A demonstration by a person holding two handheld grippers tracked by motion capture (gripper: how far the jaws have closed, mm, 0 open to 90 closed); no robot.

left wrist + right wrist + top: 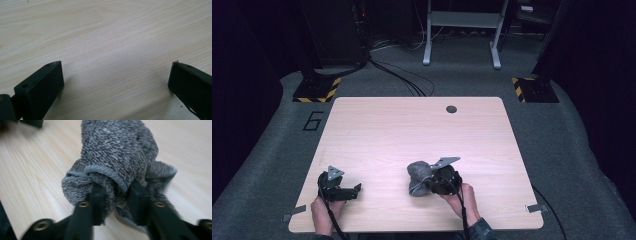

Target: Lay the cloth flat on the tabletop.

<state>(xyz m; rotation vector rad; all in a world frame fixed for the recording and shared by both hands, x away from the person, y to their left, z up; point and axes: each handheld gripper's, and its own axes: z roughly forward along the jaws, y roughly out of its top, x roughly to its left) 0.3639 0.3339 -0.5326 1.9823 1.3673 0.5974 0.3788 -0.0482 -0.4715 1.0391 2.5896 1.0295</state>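
I hold two tools, one in each hand, and there is one bundle of grey knitted socks (418, 176) on the worktop (412, 130); nearest me, at the front edge, my left hand (323, 215) holds the left tool (357, 189) low over bare wood, its jaws spread wide with nothing between them; my right hand (464, 197) holds the right tool (424, 182) against the sock bundle, which lies right of centre near the front edge, well apart from the left tool; the jaws sit partly apart with folds of the knit wedged between them, the ribbed cuff (107, 173) curling over the tips; the right gripper view gives the marled weave and that cuff close up, blurred at the jaws, while the high view gives a grey lump; the left gripper view gives the pale wood grain; farther off, one dark round hole (451, 109) marks the far edge; beyond lie grey carpet, two striped floor plates (317, 90), cables and a metal frame (462, 30).
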